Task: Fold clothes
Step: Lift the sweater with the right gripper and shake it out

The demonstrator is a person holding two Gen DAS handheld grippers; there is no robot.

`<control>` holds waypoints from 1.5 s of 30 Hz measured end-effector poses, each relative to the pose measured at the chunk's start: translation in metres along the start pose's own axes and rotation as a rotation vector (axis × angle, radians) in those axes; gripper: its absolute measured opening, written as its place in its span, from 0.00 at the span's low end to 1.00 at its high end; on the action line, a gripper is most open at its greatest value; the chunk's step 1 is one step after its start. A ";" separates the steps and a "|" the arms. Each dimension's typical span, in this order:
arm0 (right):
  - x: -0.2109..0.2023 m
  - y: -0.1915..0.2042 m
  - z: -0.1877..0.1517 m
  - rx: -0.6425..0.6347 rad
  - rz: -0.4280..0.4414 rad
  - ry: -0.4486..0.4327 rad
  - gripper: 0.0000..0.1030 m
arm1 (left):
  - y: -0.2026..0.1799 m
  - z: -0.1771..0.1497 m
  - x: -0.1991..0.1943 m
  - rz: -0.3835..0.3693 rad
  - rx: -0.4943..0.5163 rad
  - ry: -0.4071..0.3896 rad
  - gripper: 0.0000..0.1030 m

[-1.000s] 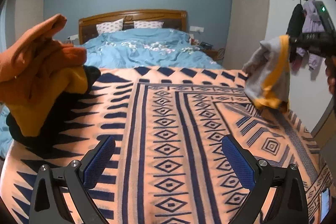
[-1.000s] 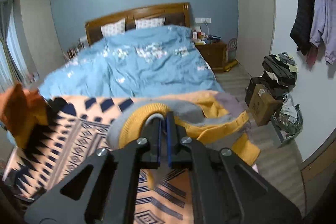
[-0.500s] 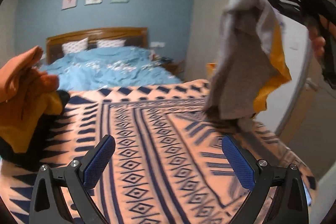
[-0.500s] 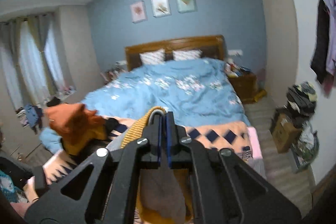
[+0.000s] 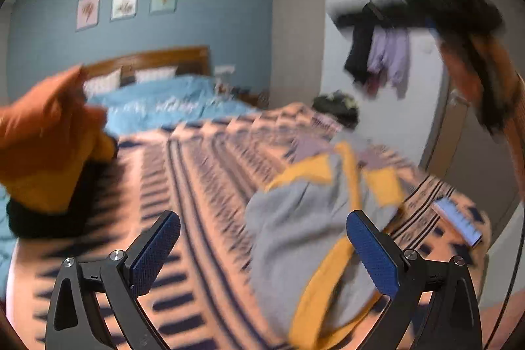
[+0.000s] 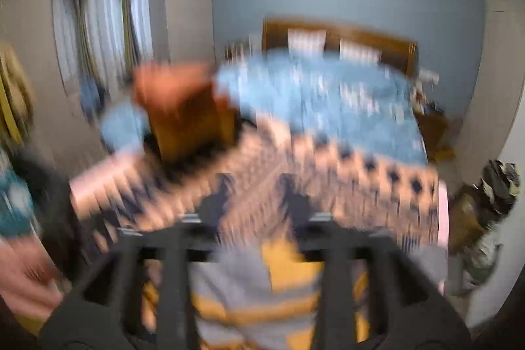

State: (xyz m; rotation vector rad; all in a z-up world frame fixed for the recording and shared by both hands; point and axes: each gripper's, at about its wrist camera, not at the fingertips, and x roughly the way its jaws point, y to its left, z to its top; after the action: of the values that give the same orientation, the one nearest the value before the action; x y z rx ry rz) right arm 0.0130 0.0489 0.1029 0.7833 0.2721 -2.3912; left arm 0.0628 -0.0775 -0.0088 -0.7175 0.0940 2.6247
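Grey knit garment with yellow-orange bands (image 5: pixel 295 218) is lying crumpled on the peach-and-navy patterned blanket (image 5: pixel 203 186), nothing gripping it. Right gripper (image 6: pixel 256 202) jaws have just been opening, nothing between them. Left gripper (image 5: pixel 262 248) is hovering spread wide, empty. Orange-and-black clothes pile (image 5: pixel 49 153) is sitting at the blanket's left edge.

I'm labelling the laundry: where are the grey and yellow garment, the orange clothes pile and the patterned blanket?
grey and yellow garment (image 5: pixel 295 218), left wrist view, grey middle.
orange clothes pile (image 5: pixel 42 136), left wrist view, orange top.
patterned blanket (image 5: pixel 203 186), left wrist view, bare striped part.
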 end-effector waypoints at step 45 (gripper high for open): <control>-0.041 -0.044 -0.103 0.367 0.089 -0.202 0.10 | -0.092 -0.027 0.042 -0.270 0.363 0.087 1.00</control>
State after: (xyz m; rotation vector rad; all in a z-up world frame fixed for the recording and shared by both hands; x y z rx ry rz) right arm 0.0611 0.1412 0.0445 0.6868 -0.2854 -2.4428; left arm 0.0809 0.0172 -0.0491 -0.6625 0.4538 2.2365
